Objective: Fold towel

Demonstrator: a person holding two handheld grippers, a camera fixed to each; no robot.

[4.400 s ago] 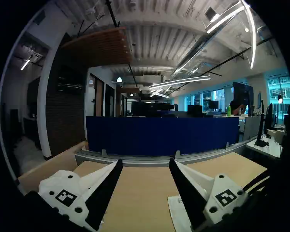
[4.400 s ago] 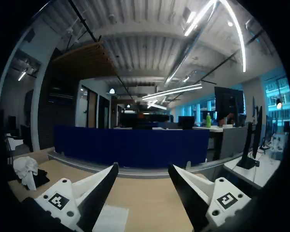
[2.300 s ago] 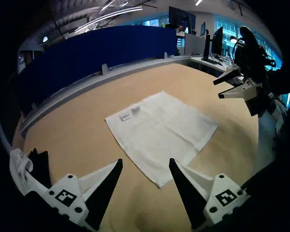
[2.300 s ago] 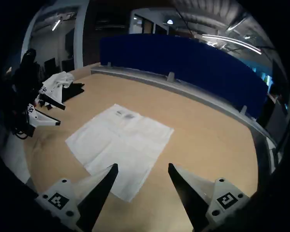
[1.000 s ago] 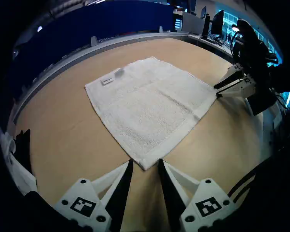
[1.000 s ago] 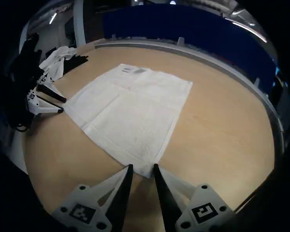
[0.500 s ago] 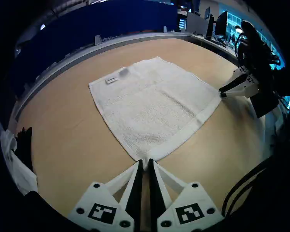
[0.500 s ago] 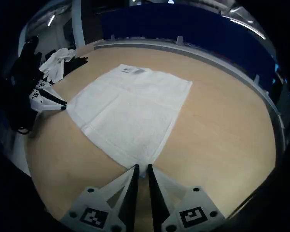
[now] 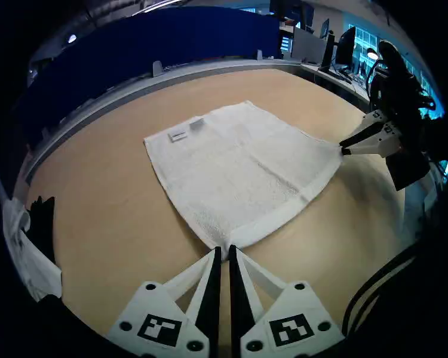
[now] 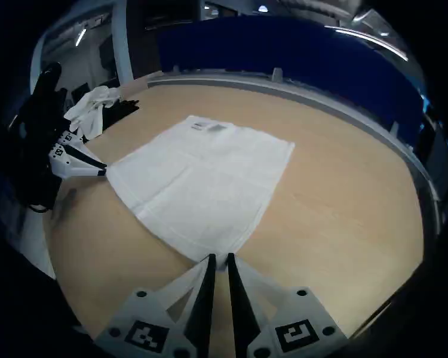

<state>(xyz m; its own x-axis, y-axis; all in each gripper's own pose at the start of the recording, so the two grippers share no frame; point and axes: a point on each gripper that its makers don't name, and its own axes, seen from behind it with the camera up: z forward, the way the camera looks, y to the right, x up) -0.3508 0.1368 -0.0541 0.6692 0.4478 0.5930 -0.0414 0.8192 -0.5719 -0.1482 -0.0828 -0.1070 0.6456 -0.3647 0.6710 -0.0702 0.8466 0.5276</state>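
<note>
Since a fold lands square only if one whole edge travels together, the two near corners of the white towel (image 9: 242,173) are each taken by a gripper. The left gripper (image 9: 224,250) has its jaws pressed almost together, pinching one corner of the cloth between them. The right gripper (image 10: 220,258) has its jaws drawn in the same way on the neighbouring corner. The towel lies spread on the tan wooden surface (image 9: 104,203), well short of the blue divider (image 9: 134,53). The hemmed edge between the two grips is pulled taut, and it seems to ride slightly off the wood near the right gripper. The far edge, where a small label (image 9: 179,136) sits, rests flat. Judging by this hold, the fold is set up but not begun: the likely move is to lift both corners evenly and carry them over to the far edge. Uneven height or pull would skew the crease or slip a corner free.
</note>
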